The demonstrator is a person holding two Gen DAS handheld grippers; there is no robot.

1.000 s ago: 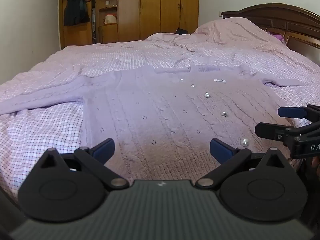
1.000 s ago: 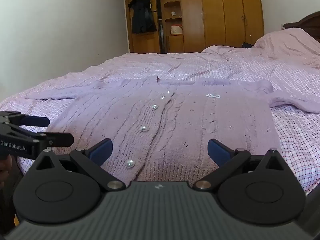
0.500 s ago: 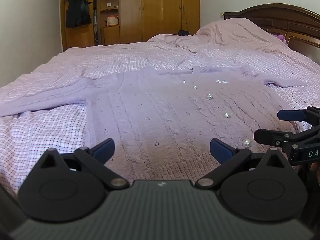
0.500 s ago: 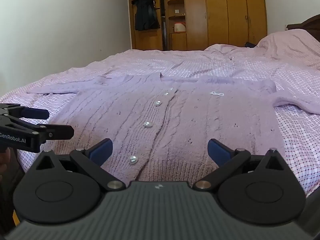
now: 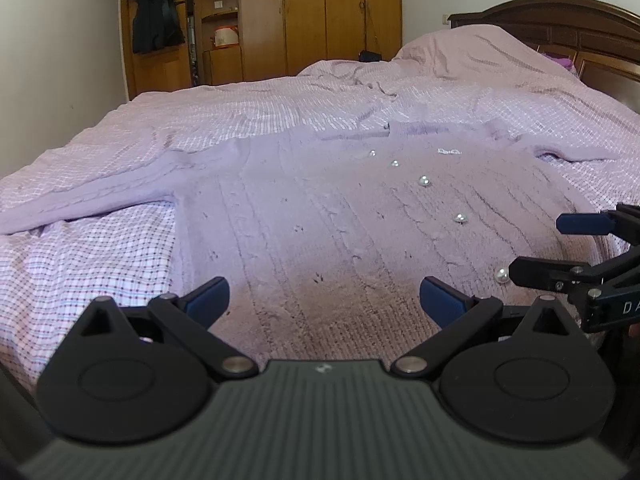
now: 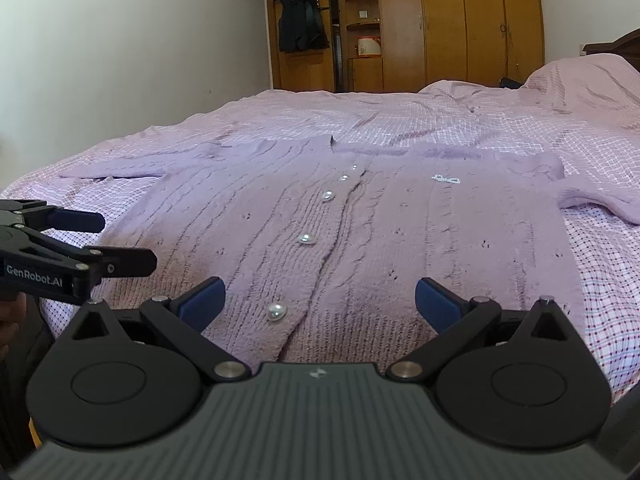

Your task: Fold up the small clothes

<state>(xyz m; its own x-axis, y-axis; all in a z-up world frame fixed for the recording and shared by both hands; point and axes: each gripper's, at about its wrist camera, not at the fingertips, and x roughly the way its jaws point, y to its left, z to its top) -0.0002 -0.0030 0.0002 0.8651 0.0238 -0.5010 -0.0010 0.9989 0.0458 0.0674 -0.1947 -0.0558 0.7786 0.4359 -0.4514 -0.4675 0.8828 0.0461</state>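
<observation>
A small lilac knitted cardigan (image 5: pixel 320 216) with pearl buttons (image 5: pixel 460 218) lies flat and spread on the bed, sleeves out to both sides; it also shows in the right wrist view (image 6: pixel 380 240). My left gripper (image 5: pixel 322 304) is open and empty just above the cardigan's near hem, left of the button row. My right gripper (image 6: pixel 318 304) is open and empty over the hem near the lowest button (image 6: pixel 277 311). Each gripper shows at the edge of the other's view, the right one (image 5: pixel 560 246) and the left one (image 6: pixel 116 240), both with fingers apart.
The bed has a pink checked cover (image 5: pixel 80 264) and a dark wooden headboard (image 5: pixel 560 32) at the right. A wooden wardrobe (image 6: pixel 460 24) with a dark jacket (image 6: pixel 300 16) hanging stands behind, and a white wall (image 6: pixel 120 40) runs along the left.
Both grippers have risen and drawn back slightly, so the cardigan sits a little lower in both views. Both stay open and the cardigan has not moved.
</observation>
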